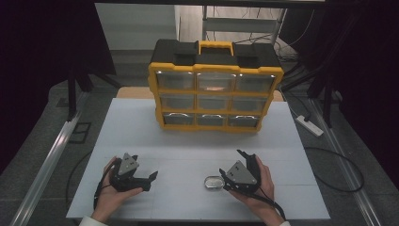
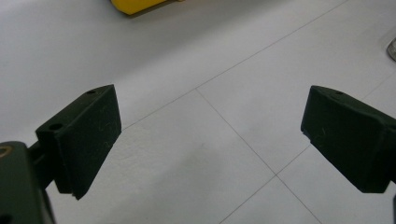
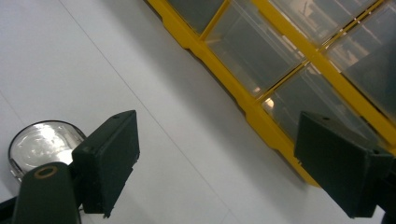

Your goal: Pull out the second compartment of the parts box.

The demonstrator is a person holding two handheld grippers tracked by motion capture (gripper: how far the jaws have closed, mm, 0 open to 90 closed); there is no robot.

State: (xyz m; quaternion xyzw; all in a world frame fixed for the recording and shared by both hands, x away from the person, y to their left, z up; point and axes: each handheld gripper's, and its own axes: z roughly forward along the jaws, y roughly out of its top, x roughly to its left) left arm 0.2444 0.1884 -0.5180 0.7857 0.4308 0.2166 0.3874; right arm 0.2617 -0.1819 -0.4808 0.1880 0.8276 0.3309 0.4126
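Jaws apart beside glass dish (image 1: 214, 182)

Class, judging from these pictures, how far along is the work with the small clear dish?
Nothing looks done: the small round clear dish lies on the white table. Both tools, left and right, are open and empty. All drawers of the yellow-and-black drawer cabinet look shut. Grasping remains.

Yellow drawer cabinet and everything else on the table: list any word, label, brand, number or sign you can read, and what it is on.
None can be read.
Yellow drawer cabinet: no legible brand or label on frame, handle or clear drawer fronts.
Small clear round dish: no marking visible.
Left hand-held gripper and right hand-held gripper: black jaws and grey plates bear no print.
White table: plain, only seam lines.
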